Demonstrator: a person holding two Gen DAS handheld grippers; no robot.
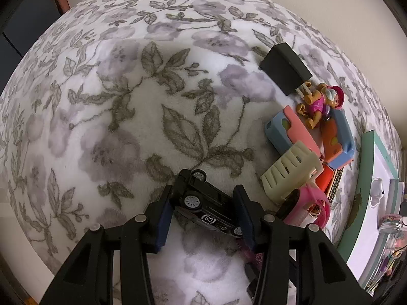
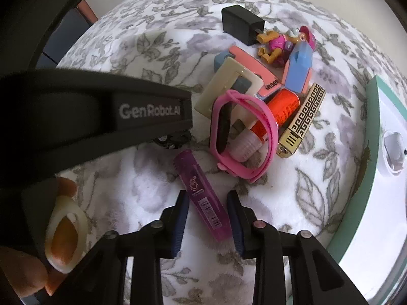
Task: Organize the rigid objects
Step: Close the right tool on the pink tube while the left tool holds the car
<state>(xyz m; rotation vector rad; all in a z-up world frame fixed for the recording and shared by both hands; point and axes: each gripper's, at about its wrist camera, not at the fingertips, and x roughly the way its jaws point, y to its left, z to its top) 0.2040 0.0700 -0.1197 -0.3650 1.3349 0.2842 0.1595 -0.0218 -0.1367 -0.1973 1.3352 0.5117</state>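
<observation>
Left gripper [image 1: 203, 203] straddled black toy car [image 1: 207, 207] on floral blanket [image 1: 101, 101], fingers apart, grip uncertain. Right gripper [image 2: 207, 218] open around purple tube [image 2: 203, 198]. Toy pile [image 2: 254, 89] unsorted beside tray [image 2: 371, 152]; bulk of task remained.

A white fleece blanket [image 1: 127, 101] printed with grey-green leaves and lilac flowers lies under everything. The glossy black toy car [image 1: 206, 203] carries a white "CS" roundel. The translucent purple plastic tube [image 2: 203, 198] has a white barcode; the gold metal lighter [image 2: 302, 119] bears a black Greek-key pattern.
</observation>
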